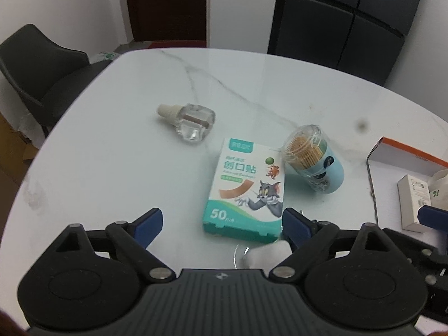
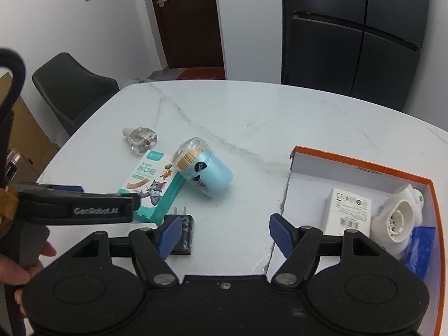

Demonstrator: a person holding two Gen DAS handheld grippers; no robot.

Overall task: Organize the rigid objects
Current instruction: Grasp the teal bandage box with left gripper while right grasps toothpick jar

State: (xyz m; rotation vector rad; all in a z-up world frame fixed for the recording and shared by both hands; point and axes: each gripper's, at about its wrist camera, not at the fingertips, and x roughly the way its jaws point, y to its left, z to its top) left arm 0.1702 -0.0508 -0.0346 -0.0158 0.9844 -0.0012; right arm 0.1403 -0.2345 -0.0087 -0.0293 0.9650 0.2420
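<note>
A teal-and-white plaster box (image 1: 246, 187) lies flat on the white marble table (image 1: 112, 154). Its near end sits between the fingers of my left gripper (image 1: 222, 224), closer to the right pad, and neither pad presses on it. A light-blue toothpick holder (image 1: 316, 162) lies on its side against the box. Further left, a clear bottle (image 1: 190, 121) with a beige cap also lies on its side. My right gripper (image 2: 225, 225) stands open over bare table, between a black plug adapter (image 2: 183, 232) and the orange-rimmed box (image 2: 308, 151).
The orange-rimmed box holds a small white carton (image 2: 350, 210), a white round device (image 2: 400, 218) and a blue item (image 2: 420, 249). A black chair (image 2: 72, 89) stands at the table's far left, a dark fridge (image 2: 350, 42) behind it. A hand (image 2: 16, 266) holds the left gripper.
</note>
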